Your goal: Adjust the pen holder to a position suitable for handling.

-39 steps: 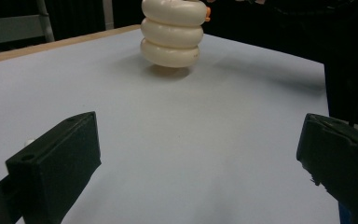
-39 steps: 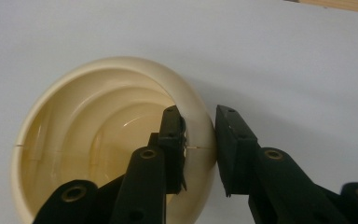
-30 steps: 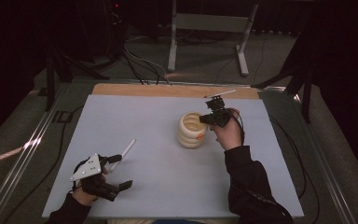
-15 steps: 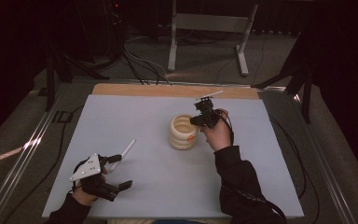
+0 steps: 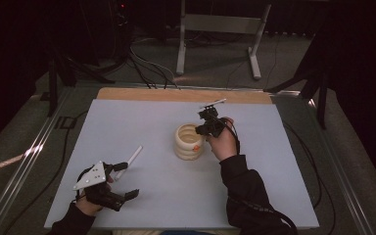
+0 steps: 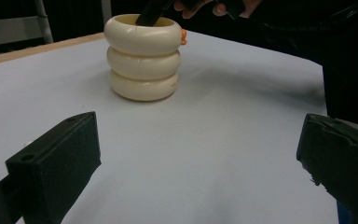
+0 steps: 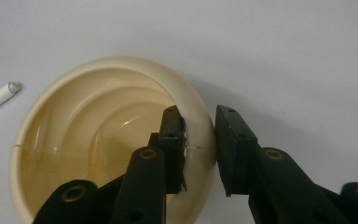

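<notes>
Cream plastic, shaped like three stacked rings, the open pot [image 5: 189, 142] stands upright near the middle of the pale blue table mat [image 5: 274, 161]. The right gripper [image 7: 199, 149] straddles its rim, one jaw inside and one outside, seemingly pinching the wall, though actual contact is hard to judge. Near the mat's front left corner the left gripper [image 5: 125, 180] hovers with jaws spread wide, just beside a thin white tube [image 5: 131, 157].
</notes>
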Tool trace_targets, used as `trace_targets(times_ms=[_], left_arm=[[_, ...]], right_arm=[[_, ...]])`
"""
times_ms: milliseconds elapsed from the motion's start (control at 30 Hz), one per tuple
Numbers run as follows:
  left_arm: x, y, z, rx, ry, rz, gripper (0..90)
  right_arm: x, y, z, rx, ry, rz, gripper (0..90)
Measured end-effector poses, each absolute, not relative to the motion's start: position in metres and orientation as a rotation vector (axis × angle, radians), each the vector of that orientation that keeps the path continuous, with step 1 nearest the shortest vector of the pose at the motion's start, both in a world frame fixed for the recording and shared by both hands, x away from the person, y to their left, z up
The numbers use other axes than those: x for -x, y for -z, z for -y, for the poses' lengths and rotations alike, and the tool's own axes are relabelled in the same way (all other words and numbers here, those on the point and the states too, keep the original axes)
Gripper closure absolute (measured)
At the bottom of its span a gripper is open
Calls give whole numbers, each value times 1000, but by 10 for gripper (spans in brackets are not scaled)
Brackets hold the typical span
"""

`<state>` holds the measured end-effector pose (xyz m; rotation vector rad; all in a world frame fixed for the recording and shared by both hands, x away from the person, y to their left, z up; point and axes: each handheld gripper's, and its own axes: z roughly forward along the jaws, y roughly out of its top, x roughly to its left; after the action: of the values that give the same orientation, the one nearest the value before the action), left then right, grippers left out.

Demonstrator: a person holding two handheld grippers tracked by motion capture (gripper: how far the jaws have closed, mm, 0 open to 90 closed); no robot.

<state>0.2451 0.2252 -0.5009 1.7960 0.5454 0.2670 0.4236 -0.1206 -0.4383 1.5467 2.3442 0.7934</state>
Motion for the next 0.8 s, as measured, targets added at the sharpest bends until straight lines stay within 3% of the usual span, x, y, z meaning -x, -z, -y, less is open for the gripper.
trace_targets(times_ms=[533,800], left_arm=[[-245,501,-225,-1799,-263,-543,2],[-245,501,-225,-1800,-265,-543,2]], right_arm=[[-424,438,122,-1546,-829,-2356,702],[-422,428,124,-1519,-890,-2355,519]])
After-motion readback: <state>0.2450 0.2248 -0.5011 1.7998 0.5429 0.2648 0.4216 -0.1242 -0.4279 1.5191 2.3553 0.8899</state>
